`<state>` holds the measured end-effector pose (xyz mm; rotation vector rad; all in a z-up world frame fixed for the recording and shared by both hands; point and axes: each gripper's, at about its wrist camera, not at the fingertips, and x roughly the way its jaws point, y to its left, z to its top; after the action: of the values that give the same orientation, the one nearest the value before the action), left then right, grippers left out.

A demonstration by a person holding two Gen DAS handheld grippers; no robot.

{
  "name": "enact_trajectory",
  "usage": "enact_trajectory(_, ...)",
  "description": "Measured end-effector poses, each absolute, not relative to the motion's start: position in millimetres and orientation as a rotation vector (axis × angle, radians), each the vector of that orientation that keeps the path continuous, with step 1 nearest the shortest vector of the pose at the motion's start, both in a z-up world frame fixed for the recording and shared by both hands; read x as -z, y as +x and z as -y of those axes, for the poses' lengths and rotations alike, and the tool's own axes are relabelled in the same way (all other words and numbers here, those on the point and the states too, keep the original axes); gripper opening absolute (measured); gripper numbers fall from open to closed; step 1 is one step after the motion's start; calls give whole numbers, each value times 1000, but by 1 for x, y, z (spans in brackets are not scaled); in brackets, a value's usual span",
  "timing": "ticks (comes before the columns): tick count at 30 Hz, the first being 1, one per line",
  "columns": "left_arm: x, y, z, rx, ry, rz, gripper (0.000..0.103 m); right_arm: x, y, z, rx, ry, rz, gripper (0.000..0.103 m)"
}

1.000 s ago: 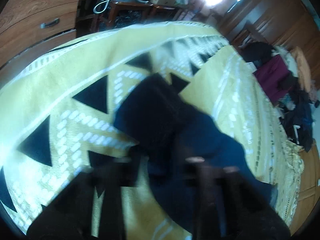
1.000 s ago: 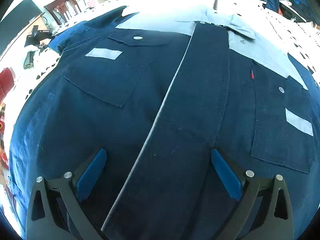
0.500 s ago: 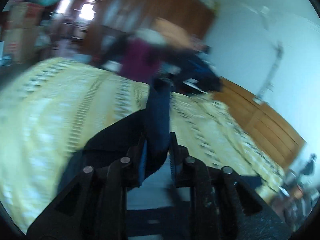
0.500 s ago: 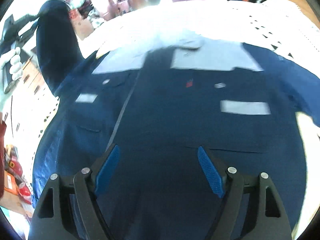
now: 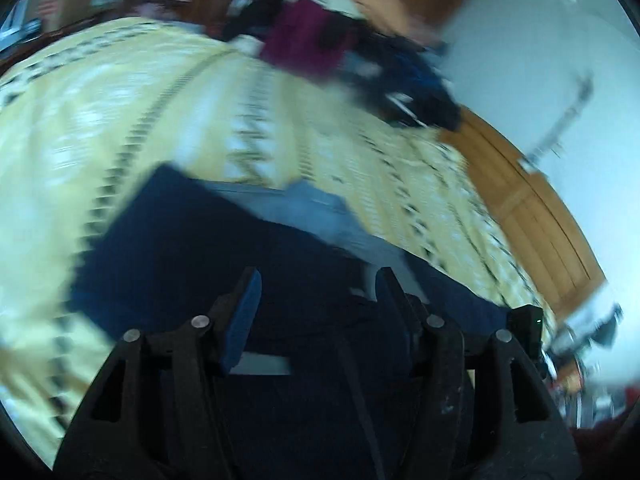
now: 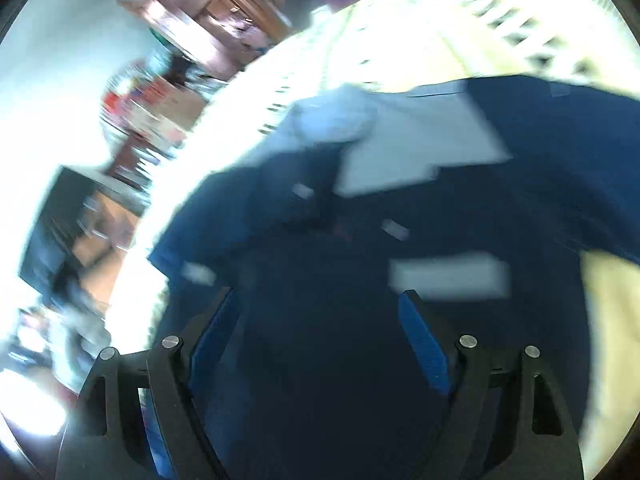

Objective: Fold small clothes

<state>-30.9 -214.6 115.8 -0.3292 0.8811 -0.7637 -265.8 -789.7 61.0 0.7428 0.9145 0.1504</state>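
A dark blue shirt (image 5: 168, 248) with a pale grey yoke and collar (image 5: 320, 216) lies spread on a yellow patterned bedspread (image 5: 120, 92). My left gripper (image 5: 316, 284) hovers over its folded-in sleeve; its jaws are opening and nothing is pressed between the blue pads (image 5: 244, 312). In the right wrist view the same shirt (image 6: 360, 320) fills the frame, grey yoke (image 6: 408, 140) at the top, pale pocket strips below. My right gripper (image 6: 320, 304) stands open above the shirt's front with nothing gripped. Both views are blurred by motion.
A heap of clothes, one piece magenta (image 5: 308, 36), sits at the far edge of the bed. A wooden headboard (image 5: 532, 208) and a white wall lie to the right. Wooden furniture and clutter (image 6: 160, 92) stand beyond the bed's left side in the right wrist view.
My left gripper carried the dark sleeve up and across over the shirt, then let it go as its jaws spread. My right gripper swung and rolled over the shirt; its jaws narrowed a little.
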Motion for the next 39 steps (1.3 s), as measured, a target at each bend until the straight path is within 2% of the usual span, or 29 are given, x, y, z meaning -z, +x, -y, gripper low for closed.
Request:
enact_trajectory(2, -116, -33, 188, 689, -354, -858, 58, -45, -222, 793, -223, 837, -929, 82)
enact_trajectory(3, -117, -34, 176, 659, -366, -846, 58, -36, -206, 792, -252, 871, -947, 74)
enact_trajectory(4, -117, -32, 168, 638, -374, -839, 59, -26, -191, 792, -265, 904, -973, 72)
enact_trajectory(8, -109, -28, 144, 579, -405, -832, 59, 7, -151, 788, -232, 948, -1076, 69)
enact_trajectory(13, -93, -20, 138, 564, -403, -852, 60, 5, -134, 780, -231, 992, -1051, 70)
enact_trajectory(16, -89, -15, 139, 567, -418, -853, 60, 14, -125, 775, -220, 991, -1039, 61)
enact_trajectory(18, -88, -13, 141, 565, -413, -852, 60, 15, -122, 772, -203, 955, -1036, 23)
enact_trajectory(19, -87, -12, 141, 565, -412, -851, 60, 15, -124, 774, -183, 945, -1032, 11)
enact_trajectory(21, -90, -11, 139, 562, -408, -849, 60, 6, -135, 777, -219, 955, -979, 8)
enact_trajectory(25, -94, -11, 132, 547, -398, -829, 62, -53, -173, 786, -246, 857, -848, 7)
enact_trajectory(29, -94, -10, 133, 545, -379, -826, 65, -83, -215, 833, -139, 816, -769, 6)
enact_trajectory(37, -81, 4, 196, 645, -216, -905, 65, -43, -228, 873, -45, 835, -855, 6)
enact_trajectory(39, -67, 7, 224, 655, -97, -952, 65, -30, -223, 875, -45, 865, -868, 7)
